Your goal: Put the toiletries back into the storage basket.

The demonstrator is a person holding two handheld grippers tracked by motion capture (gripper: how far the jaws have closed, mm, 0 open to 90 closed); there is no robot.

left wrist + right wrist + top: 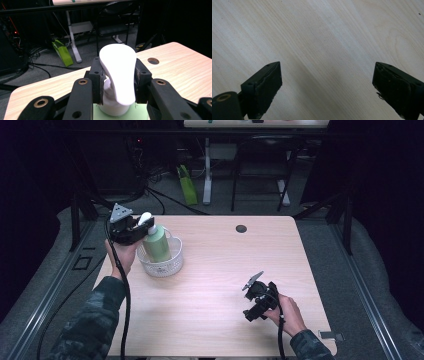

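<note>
A green pump bottle (157, 243) with a white pump head (145, 218) stands in a white mesh basket (167, 264) at the table's left. My left gripper (134, 227) is shut on the pump head. In the left gripper view the white pump head (119, 75) sits pressed between the two black pads (98, 82), with the green bottle (140, 113) just below. My right gripper (253, 300) hovers low over the table's right front, jaws wide apart. In the right gripper view its fingers (265, 86) frame bare wood with nothing between them.
The light wooden table (220, 270) has a round cable hole (241, 228) near its far edge. Behind the table stand desk legs, a chair and a green bag (187, 185) on the floor. A small tag (331, 336) lies at the near right corner.
</note>
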